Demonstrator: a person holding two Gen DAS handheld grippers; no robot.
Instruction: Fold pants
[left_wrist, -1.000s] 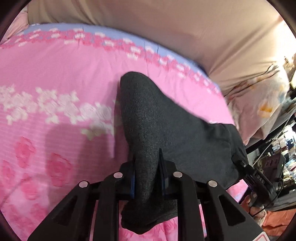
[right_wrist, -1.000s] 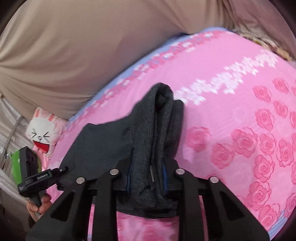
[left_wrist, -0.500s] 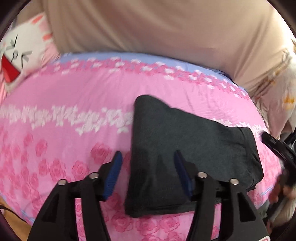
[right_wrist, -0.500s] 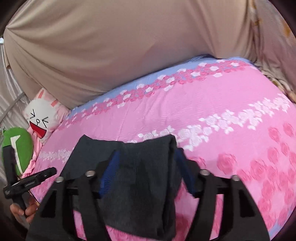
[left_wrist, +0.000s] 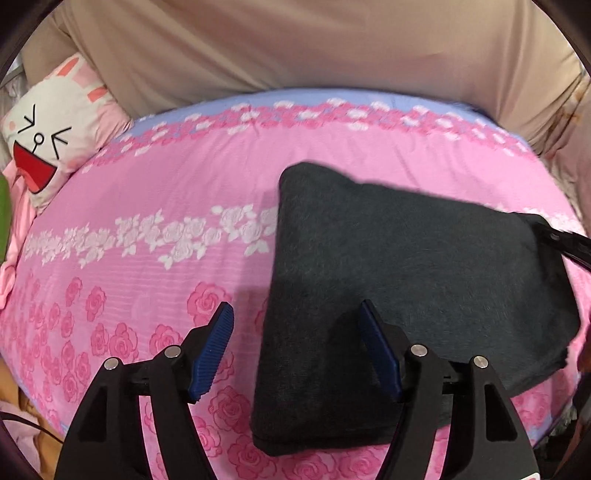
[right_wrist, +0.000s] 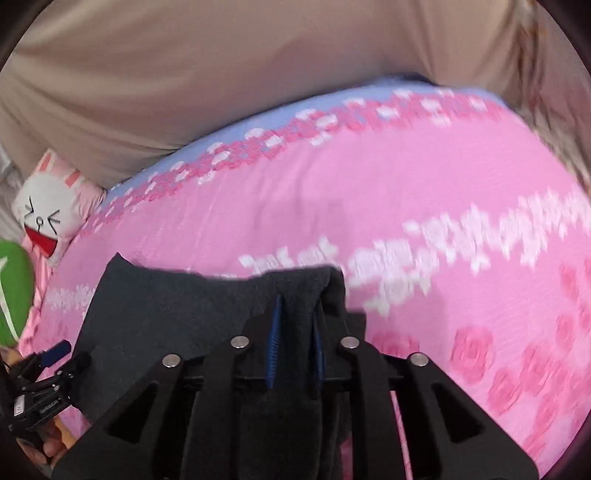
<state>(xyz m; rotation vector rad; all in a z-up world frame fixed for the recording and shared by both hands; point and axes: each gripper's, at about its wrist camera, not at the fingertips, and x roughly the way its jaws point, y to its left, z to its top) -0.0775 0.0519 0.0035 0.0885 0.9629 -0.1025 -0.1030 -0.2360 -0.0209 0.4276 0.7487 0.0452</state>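
The dark grey pants (left_wrist: 406, 266) lie folded into a compact block on the pink rose-print bed cover (left_wrist: 166, 206). My left gripper (left_wrist: 297, 321) is open and empty, hovering over the block's near left edge. In the right wrist view the pants (right_wrist: 166, 314) spread to the left, and my right gripper (right_wrist: 297, 310) is shut on their right edge, with grey cloth bunched between the blue pads (right_wrist: 275, 332). The left gripper also shows at the far left of the right wrist view (right_wrist: 44, 373). The right gripper's tip (left_wrist: 565, 245) shows at the pants' right edge in the left wrist view.
A white bunny cushion (left_wrist: 48, 129) and a green item (right_wrist: 11, 295) sit at the bed's left end. A beige sheet (left_wrist: 295, 48) hangs behind the bed. The cover's blue and floral border (left_wrist: 332, 110) runs along the far edge.
My left gripper let go of the pants, opened and drew back. My right gripper opened half a second ago and has closed again on the pants' right edge. The pants now lie flat.
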